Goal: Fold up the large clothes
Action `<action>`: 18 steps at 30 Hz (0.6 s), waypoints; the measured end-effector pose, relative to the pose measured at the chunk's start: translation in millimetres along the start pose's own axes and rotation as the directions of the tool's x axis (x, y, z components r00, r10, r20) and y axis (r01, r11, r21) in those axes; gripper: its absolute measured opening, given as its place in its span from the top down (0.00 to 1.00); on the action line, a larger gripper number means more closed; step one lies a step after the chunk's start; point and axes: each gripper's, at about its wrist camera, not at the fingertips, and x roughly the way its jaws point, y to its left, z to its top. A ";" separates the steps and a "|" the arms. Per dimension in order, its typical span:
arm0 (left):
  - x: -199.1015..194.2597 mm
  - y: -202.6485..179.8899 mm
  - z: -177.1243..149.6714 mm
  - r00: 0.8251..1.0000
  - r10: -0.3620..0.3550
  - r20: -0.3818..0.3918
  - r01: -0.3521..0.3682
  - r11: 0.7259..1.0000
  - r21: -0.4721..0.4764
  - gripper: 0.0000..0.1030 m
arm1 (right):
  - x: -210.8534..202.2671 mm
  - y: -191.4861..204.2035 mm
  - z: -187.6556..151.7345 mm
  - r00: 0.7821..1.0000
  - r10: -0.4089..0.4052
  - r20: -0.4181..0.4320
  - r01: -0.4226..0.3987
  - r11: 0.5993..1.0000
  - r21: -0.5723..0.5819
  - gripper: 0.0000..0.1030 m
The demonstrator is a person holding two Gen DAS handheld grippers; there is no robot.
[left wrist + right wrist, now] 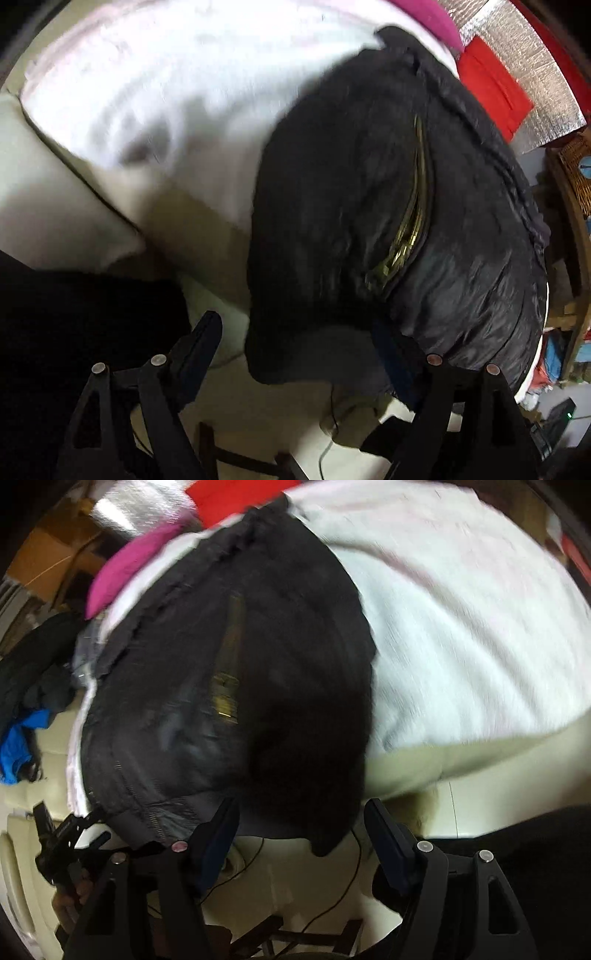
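Showing a blue cloth [16,742] unseen elsewhere, the right gripper [301,834] and left gripper [299,350] spread jaws wide over the black jacket [369,206].

Black jacket [369,206] on white bedding [155,92]

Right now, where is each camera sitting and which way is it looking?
Left wrist view: sits on the left gripper, looks steeply down along its open fingers at a black jacket on a white cover; only the fingers show.
Right wrist view: sits on the right gripper, looks steeply down at the black jacket; its open fingers show, plus the left gripper at the lower left.
Both views share the jacket, its gold zipper, the white cover and a pink cloth.
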 end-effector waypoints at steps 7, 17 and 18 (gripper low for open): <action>26.6 1.5 -12.7 0.995 -0.057 -0.083 0.058 0.998 0.021 0.27 | 36.6 10.2 -3.6 1.000 -0.011 -0.021 0.010 1.000 -0.026 0.30; 37.5 0.0 -5.6 0.990 -0.088 -0.108 0.085 0.996 -0.029 0.24 | 36.8 9.1 -2.5 1.000 -0.005 -0.020 0.005 1.000 -0.024 0.44; 39.9 2.5 -5.1 0.989 -0.098 -0.113 0.093 0.995 -0.046 0.23 | 41.5 8.5 -1.2 0.999 0.000 -0.041 0.000 1.000 -0.008 0.41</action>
